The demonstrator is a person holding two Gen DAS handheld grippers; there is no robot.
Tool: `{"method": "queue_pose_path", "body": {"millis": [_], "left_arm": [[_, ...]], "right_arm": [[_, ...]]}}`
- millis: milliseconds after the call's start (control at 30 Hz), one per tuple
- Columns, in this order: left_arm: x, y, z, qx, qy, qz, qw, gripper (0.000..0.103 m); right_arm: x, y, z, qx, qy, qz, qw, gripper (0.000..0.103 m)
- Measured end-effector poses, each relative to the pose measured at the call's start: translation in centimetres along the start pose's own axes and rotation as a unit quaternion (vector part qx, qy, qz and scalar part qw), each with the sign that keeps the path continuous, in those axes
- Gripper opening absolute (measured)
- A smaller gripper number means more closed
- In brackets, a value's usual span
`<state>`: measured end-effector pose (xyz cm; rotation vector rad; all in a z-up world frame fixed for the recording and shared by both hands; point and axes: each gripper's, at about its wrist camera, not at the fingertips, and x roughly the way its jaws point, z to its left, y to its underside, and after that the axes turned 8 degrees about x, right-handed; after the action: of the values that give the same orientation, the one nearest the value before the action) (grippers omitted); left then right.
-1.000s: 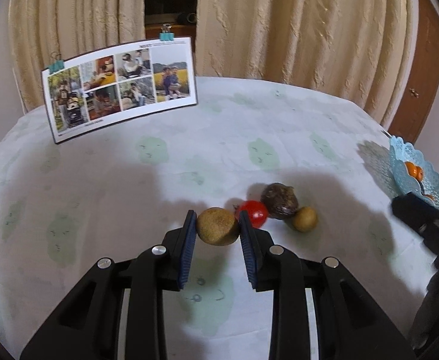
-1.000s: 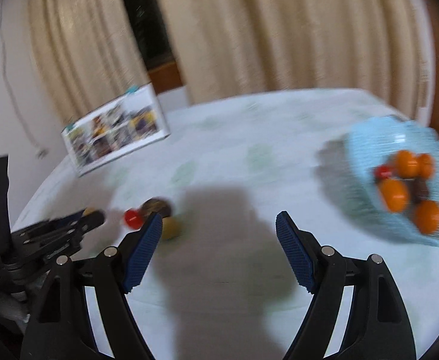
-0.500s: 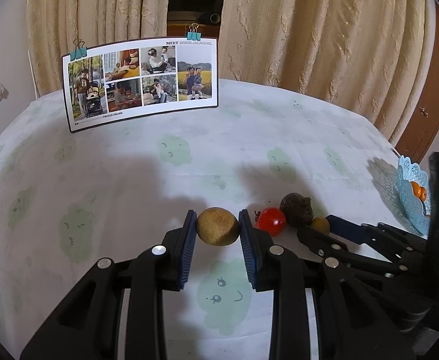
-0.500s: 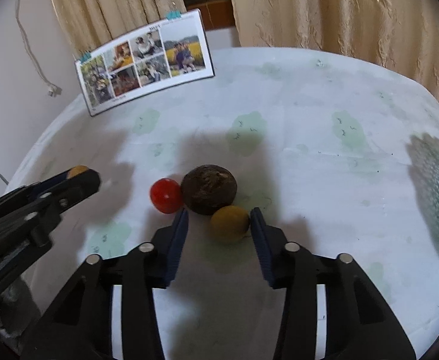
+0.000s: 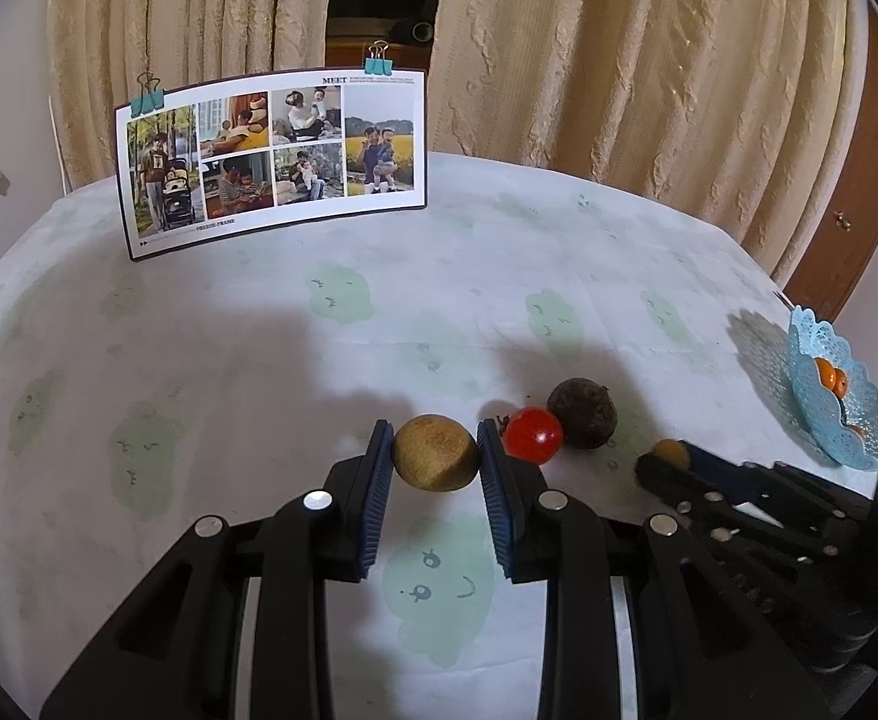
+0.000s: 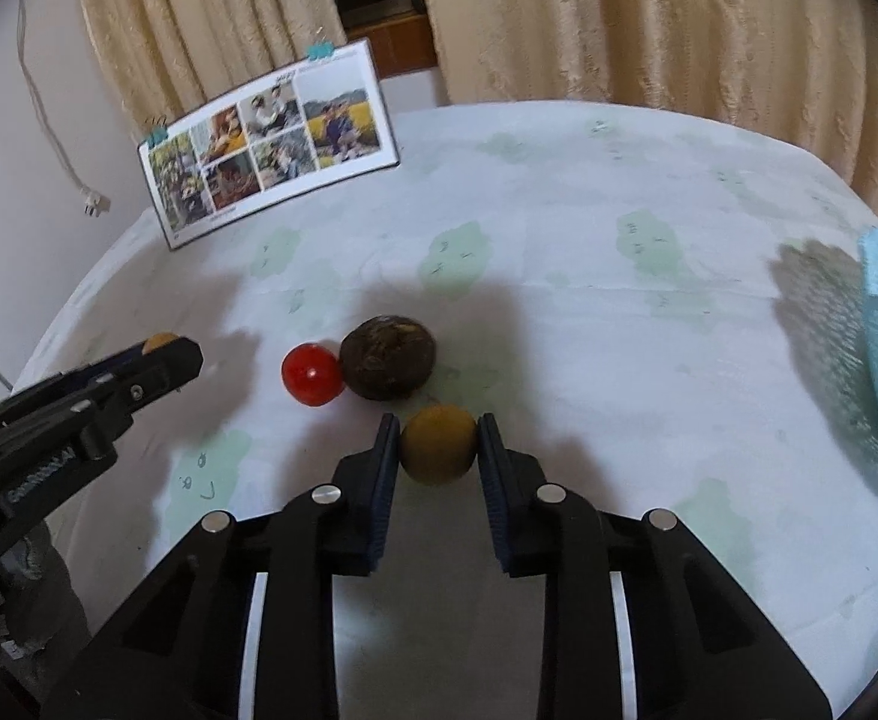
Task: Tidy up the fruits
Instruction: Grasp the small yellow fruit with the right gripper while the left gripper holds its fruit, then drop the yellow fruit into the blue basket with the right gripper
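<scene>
While the blue lace basket [image 5: 829, 414] at the table's right edge holds orange fruits [image 5: 829, 371], the left gripper [image 5: 436, 456] pinches a brown kiwi [image 5: 435, 452]; the right gripper [image 6: 438, 447], jaws just closed, pinches a small yellow-brown fruit [image 6: 439, 443] beside the dark fruit [image 6: 388, 366] and tomato [image 6: 311, 374].

Four fruits near the tongs: two brownish-yellow [image 5: 435, 452] [image 6: 439, 444], one red [image 6: 311, 374], one dark brown [image 6: 388, 365].
</scene>
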<state>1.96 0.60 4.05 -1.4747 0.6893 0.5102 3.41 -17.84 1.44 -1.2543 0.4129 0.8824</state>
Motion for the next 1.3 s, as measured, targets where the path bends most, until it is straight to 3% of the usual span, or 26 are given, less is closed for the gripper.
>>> {"method": "queue_pose_path", "body": {"millis": [400,667,1000,1033,1100,1300], "left_arm": [[0.0,0.2,-0.4,0.006,0.004,-0.002,1.0,0.029],[0.2,0.2,-0.6,0.011,0.0,-0.001,0.9999,0.029],[0.4,0.3,-1.3,0.023,-0.009,-0.002,0.9997,0.029],[0.3,0.2,-1.4,0.023,-0.008,-0.003,0.9997,0.029],[0.2,0.1,-1.6,0.023,-0.004,-0.002,0.9997,0.029],[-0.8,-0.3,-3.1,0.037,0.007,-0.009,0.9992,0.029]], "right_arm": [[-7.4,-0.9,-6.5,0.082,0.047,-0.092,0.991,0.027],[-11.8,-0.8,-12.7,0.146,0.103,-0.145,0.973,0.027],[-13.8,0.7,-18.3,0.205,0.146,-0.168,0.953,0.028],[-13.8,0.9,-18.6,0.209,0.145,-0.171,0.952,0.029],[-14.0,1.2,-18.8,0.214,0.149,-0.182,0.948,0.044],[-15.1,2.4,-19.1,0.211,0.195,-0.231,0.93,0.045]]}}
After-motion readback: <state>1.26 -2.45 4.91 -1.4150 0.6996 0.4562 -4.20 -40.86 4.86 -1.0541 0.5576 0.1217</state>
